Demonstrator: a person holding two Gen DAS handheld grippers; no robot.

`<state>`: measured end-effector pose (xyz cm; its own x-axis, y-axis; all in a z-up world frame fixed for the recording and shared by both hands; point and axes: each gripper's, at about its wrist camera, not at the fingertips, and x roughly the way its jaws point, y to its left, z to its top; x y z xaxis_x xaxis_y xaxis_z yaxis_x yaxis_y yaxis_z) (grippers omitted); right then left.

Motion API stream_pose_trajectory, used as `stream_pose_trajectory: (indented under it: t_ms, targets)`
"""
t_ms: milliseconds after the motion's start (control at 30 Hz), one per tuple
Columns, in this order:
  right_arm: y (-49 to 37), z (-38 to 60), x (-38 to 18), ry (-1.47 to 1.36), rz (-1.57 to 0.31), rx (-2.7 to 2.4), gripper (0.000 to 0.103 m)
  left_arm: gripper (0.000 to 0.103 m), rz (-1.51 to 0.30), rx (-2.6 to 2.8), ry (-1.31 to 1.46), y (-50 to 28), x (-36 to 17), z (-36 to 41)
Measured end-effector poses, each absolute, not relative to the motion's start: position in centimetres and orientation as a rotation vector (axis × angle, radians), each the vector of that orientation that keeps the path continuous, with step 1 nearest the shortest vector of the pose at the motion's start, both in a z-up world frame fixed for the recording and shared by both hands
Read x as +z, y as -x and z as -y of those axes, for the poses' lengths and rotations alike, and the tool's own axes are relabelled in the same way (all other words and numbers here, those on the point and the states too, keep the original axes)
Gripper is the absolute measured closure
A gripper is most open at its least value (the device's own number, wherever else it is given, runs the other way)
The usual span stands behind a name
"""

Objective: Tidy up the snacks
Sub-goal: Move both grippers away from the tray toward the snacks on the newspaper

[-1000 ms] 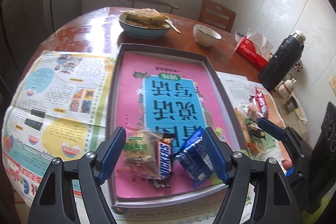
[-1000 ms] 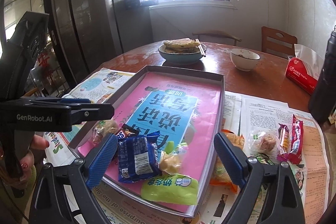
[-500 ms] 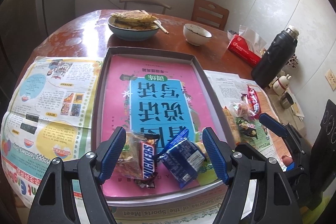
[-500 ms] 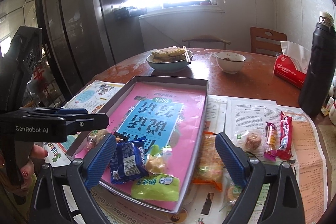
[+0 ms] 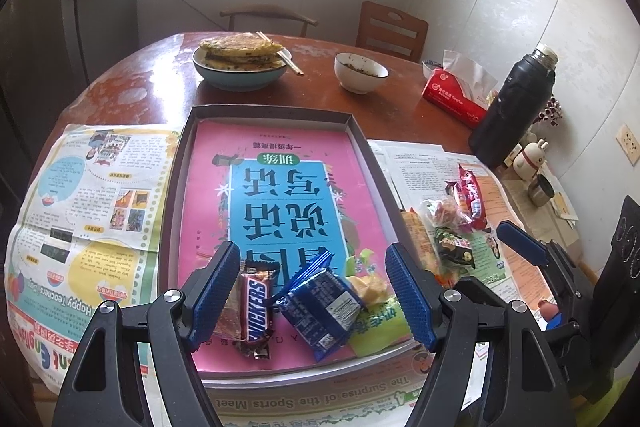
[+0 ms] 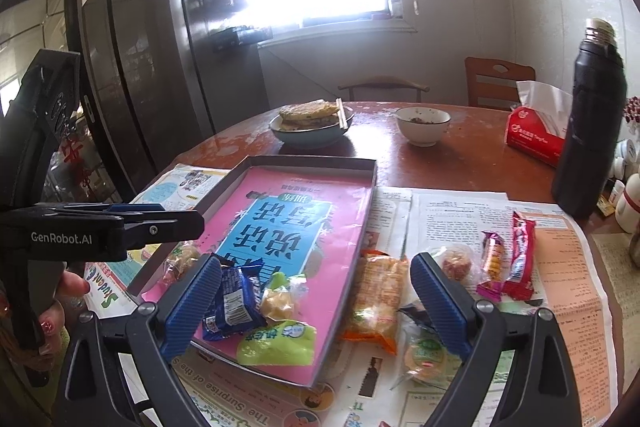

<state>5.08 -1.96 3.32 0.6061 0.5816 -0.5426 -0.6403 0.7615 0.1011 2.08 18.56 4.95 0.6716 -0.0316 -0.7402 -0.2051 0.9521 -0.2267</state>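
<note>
A grey tray (image 5: 362, 143) with a pink book cover inside holds a Snickers bar (image 5: 256, 307), a blue packet (image 5: 320, 307), a yellow candy (image 5: 370, 287) and a green packet (image 6: 280, 345) at its near end. My left gripper (image 5: 316, 295) is open and empty above these. My right gripper (image 6: 316, 303) is open and empty above the tray's near right rim (image 6: 366, 219). An orange packet (image 6: 378, 301), a round red sweet (image 6: 454, 261), two red bars (image 6: 510, 257) and a round green-label snack (image 6: 426, 353) lie loose on newspaper to the right of the tray.
A bowl of flatbread with chopsticks (image 5: 242, 61), a small white bowl (image 5: 360, 73), a red tissue box (image 5: 456, 95) and a black flask (image 5: 514, 107) stand on the round wooden table. Newspapers (image 5: 88, 203) lie both sides of the tray. Chairs stand behind the table.
Both grippers have drawn back and risen a little, so more of the table shows. The snacks have not moved. Both grippers stay open.
</note>
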Motion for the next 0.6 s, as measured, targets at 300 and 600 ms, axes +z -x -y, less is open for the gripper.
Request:
stream_pose_trajectory:
  t_ms: [300, 600]
  targets:
    - [-5.3, 4.7, 3.9, 0.097, -0.584, 0.667, 0.006, 0.026, -0.826, 0.071, 0.281, -2.7, 5.7, -16.3]
    - [-5.8, 7.6, 4.0, 0.071, -0.586, 0.618, 0.006, 0.026, -0.828, 0.032, 0.248, -3.6, 6.1, -13.9]
